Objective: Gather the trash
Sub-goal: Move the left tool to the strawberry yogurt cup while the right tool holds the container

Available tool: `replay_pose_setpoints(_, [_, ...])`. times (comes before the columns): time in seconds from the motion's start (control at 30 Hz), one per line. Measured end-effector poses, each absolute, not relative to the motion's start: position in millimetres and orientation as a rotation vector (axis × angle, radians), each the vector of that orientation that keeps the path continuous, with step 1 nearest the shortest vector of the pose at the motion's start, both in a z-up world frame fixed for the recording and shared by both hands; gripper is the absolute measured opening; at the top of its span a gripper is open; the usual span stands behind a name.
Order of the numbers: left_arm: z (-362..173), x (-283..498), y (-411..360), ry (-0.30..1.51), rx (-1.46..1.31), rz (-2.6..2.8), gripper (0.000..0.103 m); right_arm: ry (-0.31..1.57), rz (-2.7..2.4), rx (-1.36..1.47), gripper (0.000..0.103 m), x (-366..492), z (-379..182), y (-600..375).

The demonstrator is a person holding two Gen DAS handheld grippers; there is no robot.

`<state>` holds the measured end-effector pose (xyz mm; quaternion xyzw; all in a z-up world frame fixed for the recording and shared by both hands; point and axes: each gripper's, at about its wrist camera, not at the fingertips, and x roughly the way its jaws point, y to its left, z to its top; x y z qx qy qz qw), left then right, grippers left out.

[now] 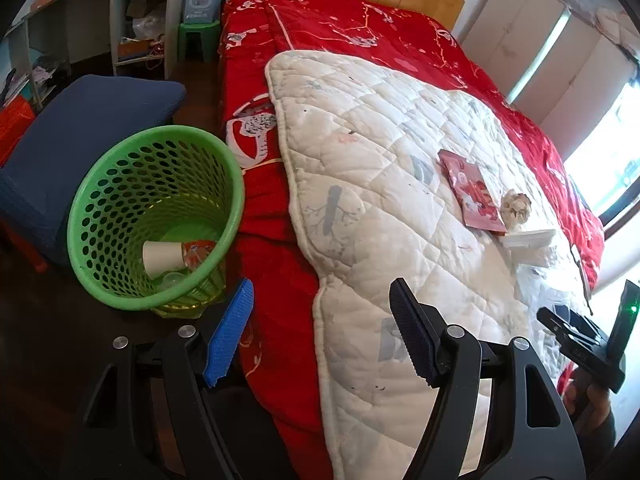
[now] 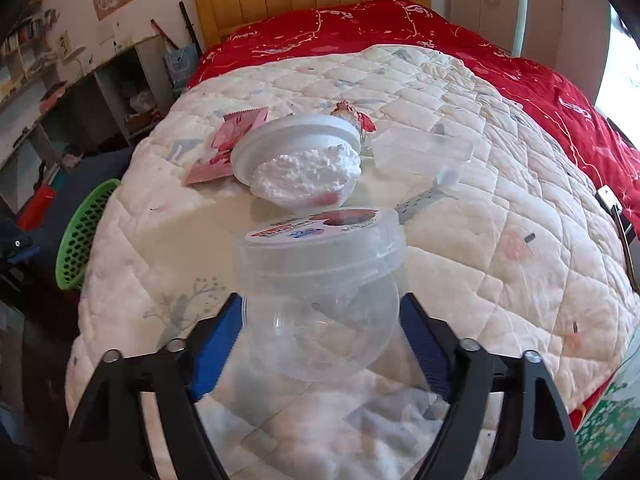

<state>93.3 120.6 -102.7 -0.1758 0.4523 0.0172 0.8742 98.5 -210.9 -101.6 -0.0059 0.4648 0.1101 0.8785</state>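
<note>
Right wrist view: our right gripper (image 2: 322, 342) clasps a clear round plastic tub with printed lid (image 2: 320, 276), lid end pointing away. We judge the green perforated plastic bin (image 2: 80, 236) lies well left, off the white quilted bedspread (image 2: 500, 264). Our left gripper (image 1: 324, 332) hangs spread and empty just beside that bin (image 1: 154, 216), so nearer. Red wrapper (image 1: 472, 192) remains on the quilt.

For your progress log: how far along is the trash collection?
Done: a paper cup and wrapper already lie in the green basket. In hand: the right gripper grips a clear plastic container. Left: the foam bowl, pink packet and clear box remain on the quilt.
</note>
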Motion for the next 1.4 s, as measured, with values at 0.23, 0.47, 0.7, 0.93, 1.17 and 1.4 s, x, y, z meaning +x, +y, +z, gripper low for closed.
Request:
replay_pose_setpoints(0.23, [-101.8,97.6,107.4,0.952,-0.346,0.004,0.070,0.973,0.229,-0.043,0.059,95.7,-97.1,-210.6])
replay_pose_setpoints(0.47, [-94.0,103.0,84.8,0.947,-0.319,-0.062,0.070,0.994,0.236,-0.112,0.059,77.9,-81.8,-218.8])
replay_pose_setpoints(0.7, [-86.3,109.0,51.0,0.946,-0.290,-0.151,0.070,0.996,0.220,-0.126,0.059,52.9,-72.8,-235.6])
replay_pose_setpoints(0.93, [-82.3,116.3,-0.2,0.964,-0.246,-0.267,0.070,0.969,0.186,-0.072,0.059,38.9,-63.6,-256.4])
replay_pose_setpoints(1.17, [-84.3,125.7,-48.7,0.990,-0.222,-0.377,0.070,0.941,0.166,-0.014,0.059,37.5,-58.0,-270.9])
replay_pose_setpoints(1.4, [-97.2,128.5,-106.1,1.020,-0.149,-0.477,0.075,0.920,0.148,0.024,0.059,37.7,-55.0,-288.0])
